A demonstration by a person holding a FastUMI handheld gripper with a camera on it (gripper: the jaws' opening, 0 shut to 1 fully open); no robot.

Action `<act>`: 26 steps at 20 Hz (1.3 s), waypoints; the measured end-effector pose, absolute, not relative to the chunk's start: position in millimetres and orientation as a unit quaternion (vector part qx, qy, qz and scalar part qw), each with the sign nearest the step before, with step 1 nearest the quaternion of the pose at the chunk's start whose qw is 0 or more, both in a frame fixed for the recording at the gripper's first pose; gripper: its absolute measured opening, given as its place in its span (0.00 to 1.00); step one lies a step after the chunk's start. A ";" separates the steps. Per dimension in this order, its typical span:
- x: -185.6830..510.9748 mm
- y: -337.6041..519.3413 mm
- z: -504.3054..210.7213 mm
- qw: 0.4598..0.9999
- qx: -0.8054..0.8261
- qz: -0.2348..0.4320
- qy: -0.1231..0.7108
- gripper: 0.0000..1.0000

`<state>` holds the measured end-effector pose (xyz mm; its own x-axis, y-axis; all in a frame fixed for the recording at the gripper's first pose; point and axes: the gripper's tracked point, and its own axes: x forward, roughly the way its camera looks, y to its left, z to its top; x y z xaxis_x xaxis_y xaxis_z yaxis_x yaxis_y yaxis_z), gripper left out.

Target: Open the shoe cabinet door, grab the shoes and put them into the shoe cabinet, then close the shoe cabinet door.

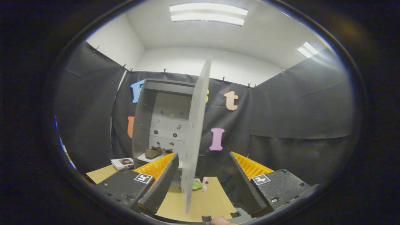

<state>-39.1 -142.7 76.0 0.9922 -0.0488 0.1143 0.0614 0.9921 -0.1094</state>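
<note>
**Shoes in, door still to be shut**

Shoe cabinet [147,125] stands at the far edge of the worktop [203,200], against the booth wall. Its door [195,140] is swung wide, seen edge-on, its free edge pointing toward the tool. Brown shoes [154,152] sit on the cabinet's lower shelf, so opening and loading look done. What's left, by my read: push the door closed.

Tool [204,184] has its fingers spread wide apart, nothing held. The door's lower edge sits between the fingers, closer to the left one; can't tell if that finger touches the panel. Right finger is well clear.

Small pink and green bits [200,183] lie on the worktop just behind the door's bottom edge; too small to identify. A booklet [122,162] lies at the worktop's far left corner, beside the cabinet.
</note>
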 end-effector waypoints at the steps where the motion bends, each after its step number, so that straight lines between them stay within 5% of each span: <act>1: -36.2 -157.9 72.3 0.997 -0.048 -0.037 -0.050 1.00; 10: 46.4 -284.9 48.1 0.986 -0.055 -0.155 -0.040 1.00; 18: 140.4 -314.2 21.2 0.993 -0.026 -0.115 -0.014 1.00; 26: 166.6 -248.5 4.5 1.000 -0.002 -0.002 0.014 1.00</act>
<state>166.6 -248.5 4.5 0.9996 -0.0050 -0.0272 0.0049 1.0000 -0.0041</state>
